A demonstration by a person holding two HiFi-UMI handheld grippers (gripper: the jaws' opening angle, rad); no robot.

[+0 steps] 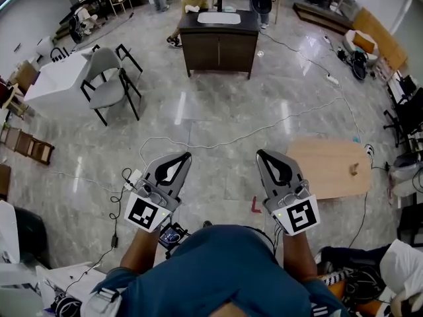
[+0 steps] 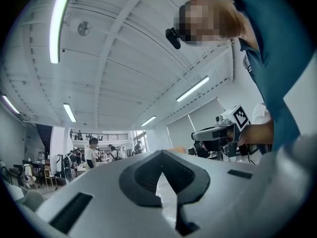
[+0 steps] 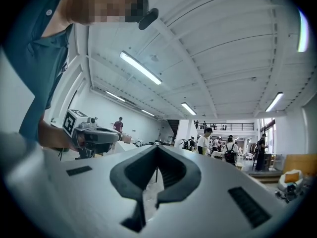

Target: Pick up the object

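Clenched and empty: left gripper (image 1: 186, 155), jaws pressed together with nothing between them, tips meeting in a closed seam in the left gripper view. Likewise clenched on nothing: right gripper (image 1: 260, 152), jaws shut tip to tip in the right gripper view. Held side by side and apart, both pointing toward the far side of the room, each with a marker cube at its near end, one on the left (image 1: 147, 213) and one on the right (image 1: 303, 215). Just near of these, bare forearms and a blue shirt (image 1: 225, 269). Below the grippers, a glossy grey floor (image 1: 218, 111), with a small red mark (image 1: 256, 205) near the right gripper and a white power strip (image 1: 134, 176) just left of the left gripper. Across the floor beyond the tips, a long white cable (image 1: 264, 128). To the right of the right gripper, a low wooden desk (image 1: 324, 170), and on its right part a small tan object (image 1: 355, 170), well apart from both grippers and untouched. Farther off, centre, a dark wooden cabinet (image 1: 219, 48) topped by a white basin (image 1: 219, 18). Far left, a grey chair (image 1: 107, 78) beside a white table (image 1: 58, 79). Overhead in both gripper views, a white ribbed ceiling with strip lights (image 2: 58, 21), and people standing in the distance (image 3: 205, 140).
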